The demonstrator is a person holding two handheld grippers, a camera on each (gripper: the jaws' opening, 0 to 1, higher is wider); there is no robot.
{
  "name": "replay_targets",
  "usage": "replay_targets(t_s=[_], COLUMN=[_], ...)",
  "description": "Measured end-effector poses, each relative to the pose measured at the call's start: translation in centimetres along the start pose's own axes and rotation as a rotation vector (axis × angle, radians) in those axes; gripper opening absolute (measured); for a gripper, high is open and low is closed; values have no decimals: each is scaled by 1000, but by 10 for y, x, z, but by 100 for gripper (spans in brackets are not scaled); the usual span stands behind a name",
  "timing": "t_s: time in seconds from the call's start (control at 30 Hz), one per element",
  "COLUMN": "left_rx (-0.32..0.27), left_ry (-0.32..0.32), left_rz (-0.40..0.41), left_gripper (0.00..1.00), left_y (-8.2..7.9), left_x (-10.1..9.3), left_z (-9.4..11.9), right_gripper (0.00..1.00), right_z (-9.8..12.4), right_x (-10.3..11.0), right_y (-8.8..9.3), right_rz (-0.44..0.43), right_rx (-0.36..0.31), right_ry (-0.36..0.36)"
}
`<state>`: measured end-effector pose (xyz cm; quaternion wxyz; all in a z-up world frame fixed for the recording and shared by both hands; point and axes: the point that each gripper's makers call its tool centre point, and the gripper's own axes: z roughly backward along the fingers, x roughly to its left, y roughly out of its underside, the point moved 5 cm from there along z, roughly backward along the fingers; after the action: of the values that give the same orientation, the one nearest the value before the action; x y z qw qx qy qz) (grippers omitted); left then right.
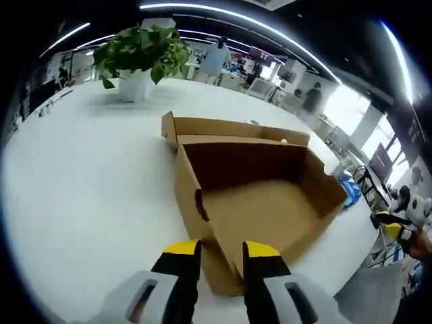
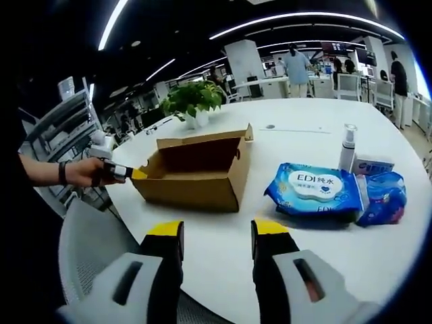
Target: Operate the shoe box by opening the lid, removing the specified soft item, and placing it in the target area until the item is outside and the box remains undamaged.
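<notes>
The brown cardboard shoe box (image 1: 270, 202) lies on the white table (image 1: 81, 202) with its lid folded back, and the inside that shows is bare. My left gripper (image 1: 221, 251) has its yellow-tipped jaws closed in on the box's near corner. From the right gripper view, a hand holds that left gripper (image 2: 128, 173) against the left corner of the box (image 2: 196, 179). A soft blue wet-wipe pack (image 2: 314, 189) lies on the table to the right of the box. My right gripper (image 2: 217, 233) is open and empty, above the table's near edge.
A second blue pack (image 2: 381, 196), a small spray bottle (image 2: 347, 148) and a little carton (image 2: 372, 164) sit beside the wipes. A potted plant (image 2: 192, 101) stands behind the box. A grey chair (image 2: 88, 263) is at the near edge. People stand in the background.
</notes>
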<state>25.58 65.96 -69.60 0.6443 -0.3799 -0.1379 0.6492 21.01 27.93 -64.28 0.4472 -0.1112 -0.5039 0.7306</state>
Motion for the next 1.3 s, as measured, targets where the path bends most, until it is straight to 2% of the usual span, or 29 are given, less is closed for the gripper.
replay_targets(t_s=[0.07,0.23,0.53,0.67,0.87,1.07,1.23,1.3], left_rx=[5,61,84,93,97,97,88,83], left_ry=[4,-35,-30,-21,-9,-1,-9,-10], left_rz=[0,-83,-104,-142,-150,-158,-150,-144], left_gripper=[24,21,20,20,19,18,18,18], left_y=[2,6,18,23,29,35,37,38], left_x=[1,5,2,-3,-4,-6,-9,-10], left_z=[3,12,23,25,31,36,36,36], right_gripper=[37,38,40,40,41,40,41,41], right_z=[-1,-8,-26,-36,-57,-76,-93,-100], right_x=[2,7,13,13,11,0,-12,-15], right_y=[-1,-3,-12,-19,-36,-53,-72,-80], right_rz=[1,18,29,28,28,20,-75,-63], right_rx=[0,14,16,17,7,5,-45,-39], right_ry=[-5,-24,-51,-56,-62,-42,-6,8])
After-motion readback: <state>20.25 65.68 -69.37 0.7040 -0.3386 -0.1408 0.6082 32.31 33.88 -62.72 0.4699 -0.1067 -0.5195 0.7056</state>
